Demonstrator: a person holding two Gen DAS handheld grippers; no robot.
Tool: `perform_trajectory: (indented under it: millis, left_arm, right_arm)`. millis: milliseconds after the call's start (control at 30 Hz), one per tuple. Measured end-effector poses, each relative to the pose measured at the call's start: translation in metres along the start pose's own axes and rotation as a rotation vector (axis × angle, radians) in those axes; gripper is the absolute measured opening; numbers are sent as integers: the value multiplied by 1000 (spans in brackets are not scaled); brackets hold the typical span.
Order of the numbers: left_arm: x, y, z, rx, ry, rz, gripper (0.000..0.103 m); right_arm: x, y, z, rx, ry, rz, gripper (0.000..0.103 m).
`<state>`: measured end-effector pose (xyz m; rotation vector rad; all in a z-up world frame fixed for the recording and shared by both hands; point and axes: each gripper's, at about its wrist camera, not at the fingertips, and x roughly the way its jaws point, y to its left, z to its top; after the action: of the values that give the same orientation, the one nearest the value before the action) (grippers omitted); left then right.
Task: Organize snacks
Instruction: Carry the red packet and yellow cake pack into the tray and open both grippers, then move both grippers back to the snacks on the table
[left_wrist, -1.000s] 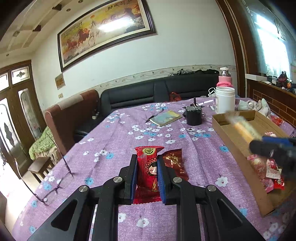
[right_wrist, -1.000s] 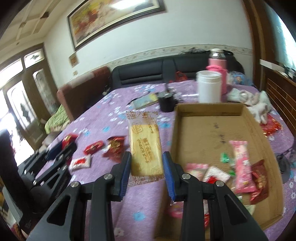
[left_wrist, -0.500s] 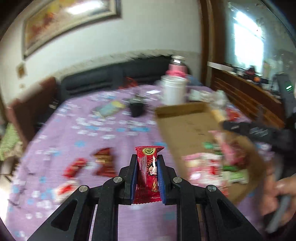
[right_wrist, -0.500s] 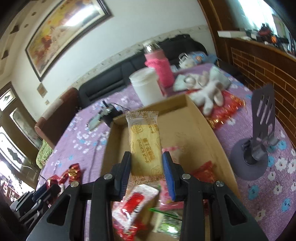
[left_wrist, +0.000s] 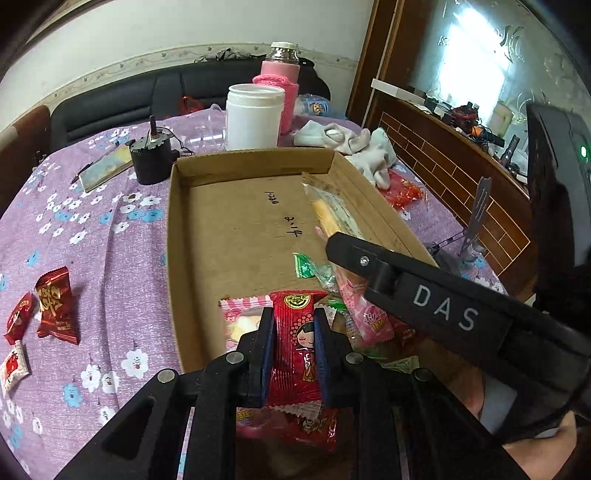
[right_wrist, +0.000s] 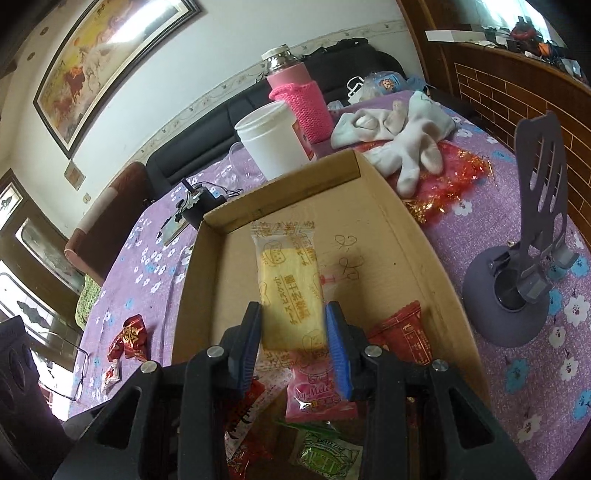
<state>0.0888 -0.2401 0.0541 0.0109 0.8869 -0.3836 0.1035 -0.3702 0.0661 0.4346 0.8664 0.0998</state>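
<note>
Purple tablecloth (left_wrist: 122, 236) | left gripper (left_wrist: 293, 347) clamps red snack (left_wrist: 297, 350) | right gripper (right_wrist: 293, 343) grips yellow biscuit (right_wrist: 290, 295) (glasses (right_wrist: 70, 373) right view only)

Both grippers angle downward side by side. Left gripper (left_wrist: 293, 347) has its jaws clamped tight on what it carries; right gripper (right_wrist: 293, 343) has its jaws pressed in at mid-width, crossing in front of the left.

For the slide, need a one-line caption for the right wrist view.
Right hand-held gripper holds a yellow biscuit pack over the cardboard tray of snacks.
</note>
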Motion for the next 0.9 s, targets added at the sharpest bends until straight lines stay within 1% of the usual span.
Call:
perform_trajectory:
  millis: [133,167,200,233,267,300,467,600,700,833,900]
  left_arm:
    - [-3,-2,-3,14,-3,5,22]
    - [-6,-2,-3,13,-7,1,26]
    - [-8,-2,-3,12,-14,-1,32]
    - [-12,-2,-3,12,-24,0,36]
    - [-16,-1,-3,11,-36,2,44]
    - [-21,0,-3,11,-47,5,48]
    - [-41,11,-7,-12,-74,-12,48]
    - [-57,30,-15,-44,-90,-10,48]
    - [-66,50,-21,-77,-91,2,48]
    - [-79,80,-28,-102,-100,46,48]
    - [-87,96,-32,-113,-109,68,48]
  right_arm:
    - [-2,2,1,-4,-9,-7,36]
    - [-3,2,1,-4,-13,-8,37]
    - [-5,2,1,-1,-19,-7,37]
    - [-6,2,2,-1,-23,-5,37]
    - [-7,2,2,-1,-27,-2,37]
    - [-8,2,3,0,-34,0,37]
    - [-16,8,3,-18,-74,-2,37]
    - [-22,14,3,-37,-105,9,37]
    - [-25,24,0,-68,-121,33,38]
    - [-28,45,-7,-137,-127,80,38]
    - [-29,56,-11,-175,-125,103,41]
